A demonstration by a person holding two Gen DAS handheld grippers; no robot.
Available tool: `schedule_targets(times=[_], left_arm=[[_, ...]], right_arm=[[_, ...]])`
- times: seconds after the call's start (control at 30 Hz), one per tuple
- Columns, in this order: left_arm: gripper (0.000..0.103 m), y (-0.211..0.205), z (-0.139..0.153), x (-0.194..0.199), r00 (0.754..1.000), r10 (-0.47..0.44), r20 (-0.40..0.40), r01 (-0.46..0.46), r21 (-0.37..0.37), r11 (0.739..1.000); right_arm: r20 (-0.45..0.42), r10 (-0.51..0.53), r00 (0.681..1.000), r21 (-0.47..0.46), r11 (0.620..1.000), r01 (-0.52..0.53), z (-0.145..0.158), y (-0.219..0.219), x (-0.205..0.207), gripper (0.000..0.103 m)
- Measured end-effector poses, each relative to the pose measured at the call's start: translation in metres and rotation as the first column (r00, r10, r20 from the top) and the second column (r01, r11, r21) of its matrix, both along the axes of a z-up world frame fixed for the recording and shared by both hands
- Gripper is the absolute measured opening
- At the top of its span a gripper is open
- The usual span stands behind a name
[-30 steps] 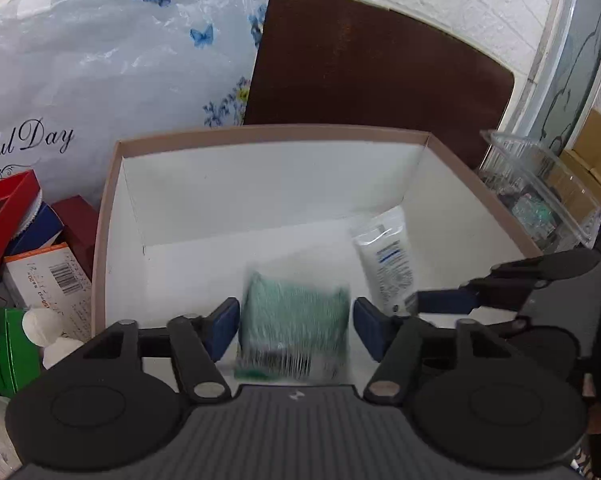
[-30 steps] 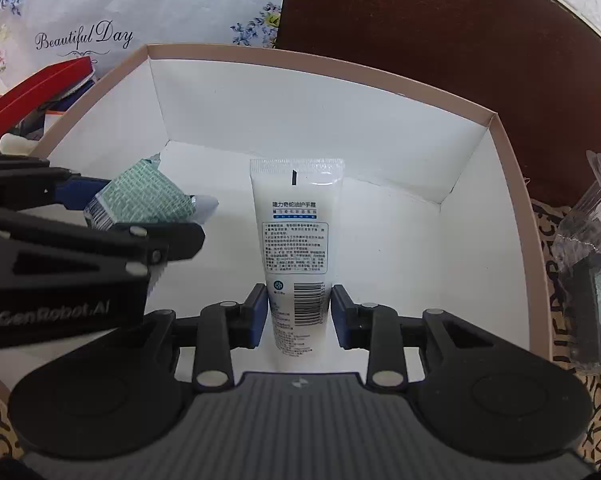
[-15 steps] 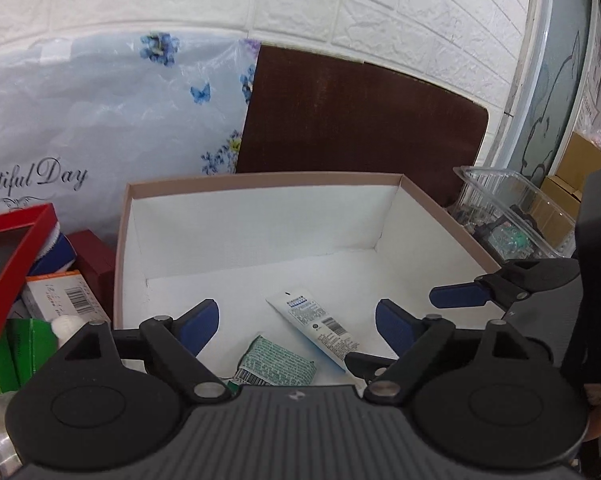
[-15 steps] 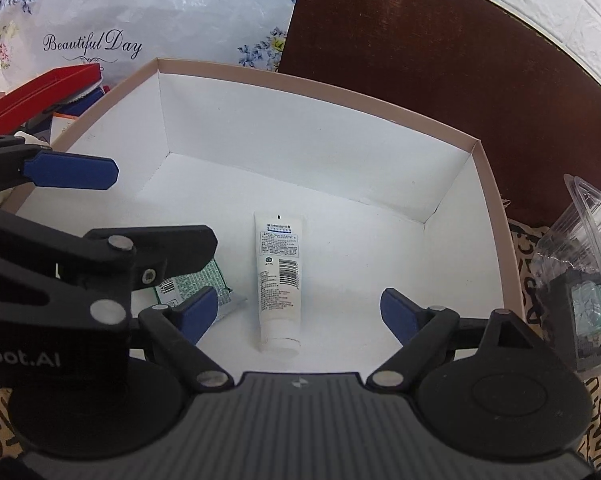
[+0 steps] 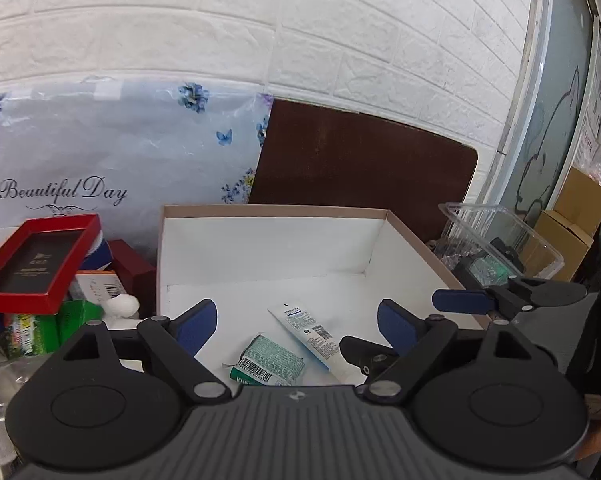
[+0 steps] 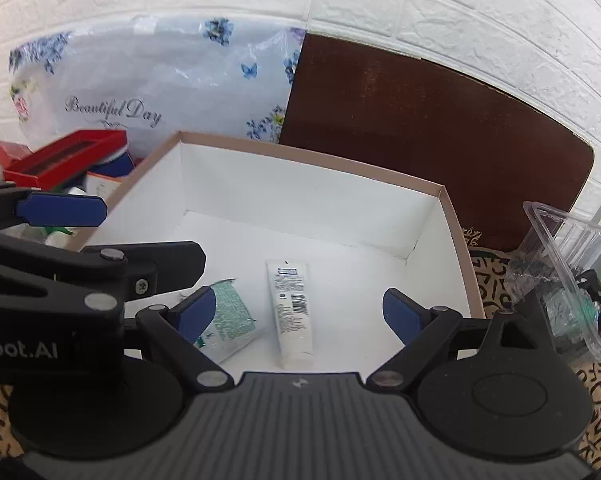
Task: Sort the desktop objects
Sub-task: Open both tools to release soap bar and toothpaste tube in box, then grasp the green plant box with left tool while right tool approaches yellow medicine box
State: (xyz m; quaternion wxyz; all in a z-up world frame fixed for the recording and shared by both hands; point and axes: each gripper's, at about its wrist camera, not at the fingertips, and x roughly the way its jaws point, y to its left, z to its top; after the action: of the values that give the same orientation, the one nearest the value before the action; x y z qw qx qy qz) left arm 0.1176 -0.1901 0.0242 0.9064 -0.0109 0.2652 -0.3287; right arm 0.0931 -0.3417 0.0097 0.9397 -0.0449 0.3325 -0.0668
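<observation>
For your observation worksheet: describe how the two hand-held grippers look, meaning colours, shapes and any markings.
Each hand-held gripper, left and right, has a ribbed dark grey body, two round black discs, black linkage arms with silver rivets and blue finger pads. White lettering ending "obot.AI" marks the left one's side, seen from the right wrist camera.

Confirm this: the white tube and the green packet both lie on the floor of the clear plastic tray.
Wrong container. The white tube and green packet lie on the floor of the white cardboard box, as the right wrist view shows; the clear plastic tray stands beside it.
</observation>
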Motion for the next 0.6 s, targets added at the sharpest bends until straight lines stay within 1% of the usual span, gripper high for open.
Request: schedule_targets(times=[0.13, 0.33, 0.47, 0.57, 0.6], left_arm=[[0.095, 0.013, 0.004, -0.018, 1.0, 0.024, 0.001, -0.024, -0.016, 1.0], [0.102, 0.042, 0.003, -0.05, 0.996, 0.085, -0.011, -0.085, -0.026, 0.996], [0.103, 0.065, -0.005, -0.073, 0.994, 0.106, -0.011, -0.106, -0.02, 0.994], [0.103, 0.086, -0.014, -0.087, 0.992, 0.127, -0.027, -0.128, -0.022, 0.992], [0.103, 0.095, -0.017, -0.091, 0.99, 0.137, -0.028, -0.138, -0.025, 0.99]], right_arm=[[0.032, 0.004, 0.999, 0.032, 0.999, -0.005, 0.008, 0.007, -0.018, 0.089], [0.1, 0.05, 0.994, 0.069, 0.996, -0.057, 0.014, 0.028, -0.052, 0.09], [0.129, 0.121, 0.984, 0.09, 0.987, -0.133, 0.006, 0.054, -0.073, 0.09], [0.14, 0.181, 0.974, 0.096, 0.976, -0.195, -0.003, 0.077, -0.085, 0.09], [0.145, 0.185, 0.972, 0.102, 0.974, -0.2, -0.005, 0.084, -0.09, 0.09]])
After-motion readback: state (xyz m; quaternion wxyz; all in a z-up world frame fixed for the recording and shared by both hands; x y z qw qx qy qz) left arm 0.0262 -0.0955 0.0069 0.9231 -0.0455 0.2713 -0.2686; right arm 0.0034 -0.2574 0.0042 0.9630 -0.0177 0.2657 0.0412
